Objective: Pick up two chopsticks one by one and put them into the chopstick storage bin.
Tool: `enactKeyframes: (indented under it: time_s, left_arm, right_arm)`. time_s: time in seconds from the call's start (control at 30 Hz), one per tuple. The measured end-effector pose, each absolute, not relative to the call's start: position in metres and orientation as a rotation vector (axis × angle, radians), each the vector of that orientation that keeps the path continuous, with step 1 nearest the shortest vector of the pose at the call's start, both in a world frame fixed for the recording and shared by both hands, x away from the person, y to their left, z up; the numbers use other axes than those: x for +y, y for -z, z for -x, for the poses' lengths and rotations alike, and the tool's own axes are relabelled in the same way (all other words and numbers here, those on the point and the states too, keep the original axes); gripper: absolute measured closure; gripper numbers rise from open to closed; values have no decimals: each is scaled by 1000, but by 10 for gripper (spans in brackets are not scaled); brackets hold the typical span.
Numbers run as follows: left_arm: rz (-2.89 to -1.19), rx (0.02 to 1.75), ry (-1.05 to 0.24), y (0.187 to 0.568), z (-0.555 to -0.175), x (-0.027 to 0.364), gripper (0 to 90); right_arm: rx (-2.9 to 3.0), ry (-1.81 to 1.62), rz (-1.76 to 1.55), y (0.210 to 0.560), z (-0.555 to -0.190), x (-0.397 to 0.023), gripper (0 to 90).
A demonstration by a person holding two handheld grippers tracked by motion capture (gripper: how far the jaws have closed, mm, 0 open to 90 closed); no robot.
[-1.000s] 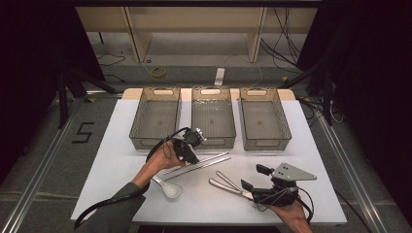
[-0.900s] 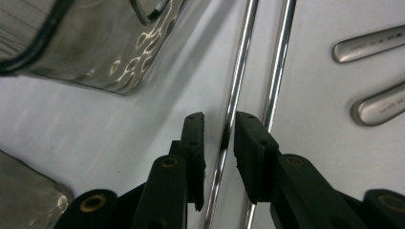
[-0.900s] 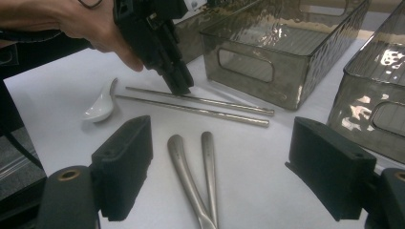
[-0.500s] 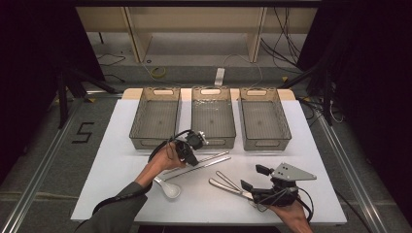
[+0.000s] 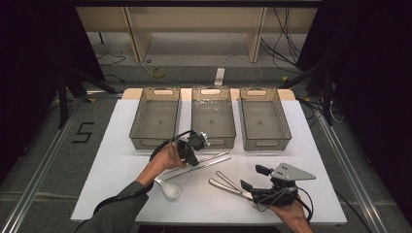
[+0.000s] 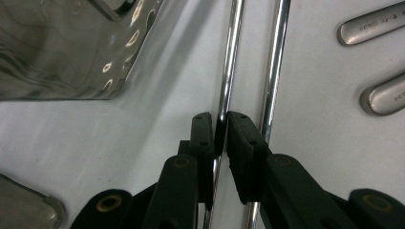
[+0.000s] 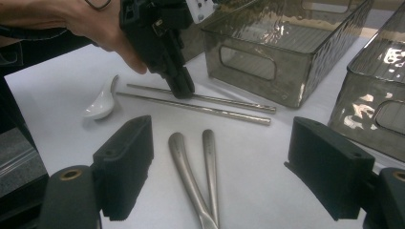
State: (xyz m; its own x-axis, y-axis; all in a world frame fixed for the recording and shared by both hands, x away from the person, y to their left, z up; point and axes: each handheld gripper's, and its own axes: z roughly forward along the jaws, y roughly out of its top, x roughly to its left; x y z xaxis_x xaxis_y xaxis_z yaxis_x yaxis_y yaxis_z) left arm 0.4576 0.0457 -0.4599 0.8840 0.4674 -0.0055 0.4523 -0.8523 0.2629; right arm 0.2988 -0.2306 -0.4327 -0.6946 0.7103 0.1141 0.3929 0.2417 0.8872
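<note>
Item: metal chopstick (image 6: 228, 71), one of a pair lying on the desk (image 5: 121, 160) in front of the middle bin (image 5: 213, 119). Your left hand-held gripper (image 5: 193, 158) has just been closing; its jaws now pinch that rod, the second chopstick (image 6: 274, 71) lying just beside. Grasp looks made; lifting comes next. Your right hand-held gripper (image 7: 219, 181) rests wide open, empty, over the tongs (image 7: 193, 167). White spoon (image 5: 168, 188) lies near.

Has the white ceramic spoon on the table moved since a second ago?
No. The white ceramic spoon lies at the same spot below the two thin metal chopsticks, left of the steel tongs; the left gripper has been closing on one chopstick.
</note>
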Motion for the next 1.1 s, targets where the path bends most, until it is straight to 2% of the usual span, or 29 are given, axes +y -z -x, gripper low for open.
enactKeyframes:
  time_s: [0.3,0.63,1.1]
  left_arm:
    - [-2815,624,-107,460,-455,44,845]
    - [-2813,556,-116,460,-454,47,852]
    - [-2768,561,-100,451,-454,51,855]
  right_arm:
    - [2210,-1427,-1022,433,-299,-230,248]
    - [2213,-1419,-1022,433,-299,-230,252]
    - [2211,-1421,-1022,432,-299,-231,260]
